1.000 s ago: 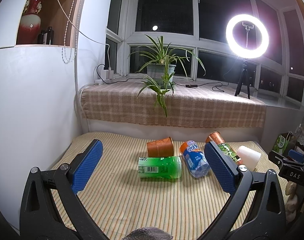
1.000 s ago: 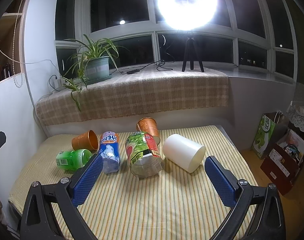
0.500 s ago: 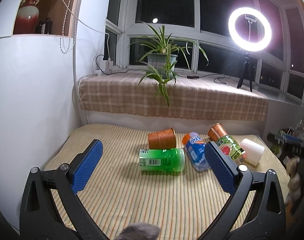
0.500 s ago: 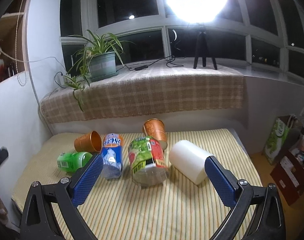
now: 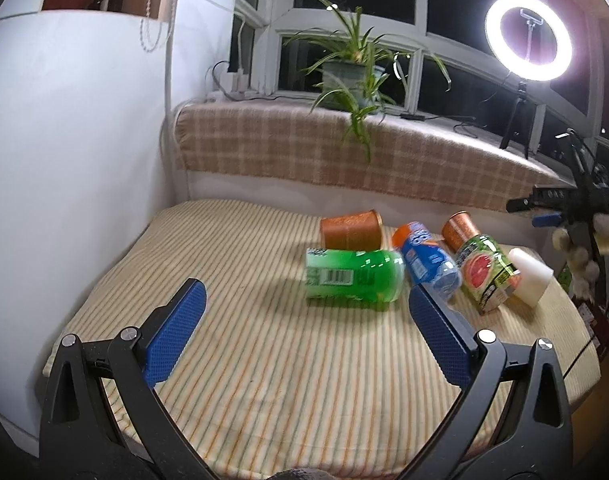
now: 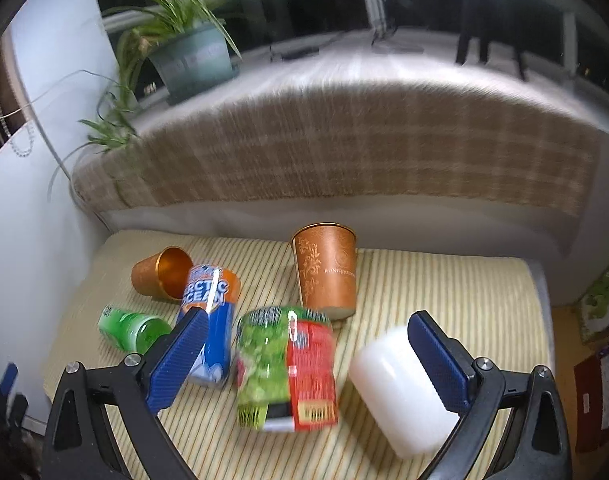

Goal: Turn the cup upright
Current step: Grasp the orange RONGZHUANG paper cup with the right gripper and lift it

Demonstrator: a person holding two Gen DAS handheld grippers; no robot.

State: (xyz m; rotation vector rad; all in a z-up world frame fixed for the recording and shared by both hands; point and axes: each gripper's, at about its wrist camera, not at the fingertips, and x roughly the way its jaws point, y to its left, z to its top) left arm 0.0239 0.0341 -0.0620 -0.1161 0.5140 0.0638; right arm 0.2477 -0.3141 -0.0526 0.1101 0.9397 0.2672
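Several cups lie on their sides on a striped mat (image 6: 444, 292): a white cup (image 6: 400, 388), a green-and-red labelled cup (image 6: 288, 368), a blue "Arctic Ocean" cup (image 6: 210, 320), a green cup (image 6: 130, 326), and two orange cups (image 6: 328, 272) (image 6: 160, 274). My right gripper (image 6: 304, 354) is open, low over the green-and-red cup, its right finger against the white cup. My left gripper (image 5: 304, 326) is open and empty, short of the green cup (image 5: 354, 276). The white cup (image 5: 530, 276) shows at the far right there.
A plaid-covered window ledge (image 5: 344, 152) with a potted plant (image 5: 350, 76) and a ring light (image 5: 526, 36) runs behind the mat. A white wall (image 5: 76, 140) bounds the left. Bags and boxes (image 6: 596, 320) stand on the floor at the right.
My right gripper has dropped and moved forward toward the cups, now straddling the green-and-red one. My left gripper has shifted left and tilted down. The cups have not moved.
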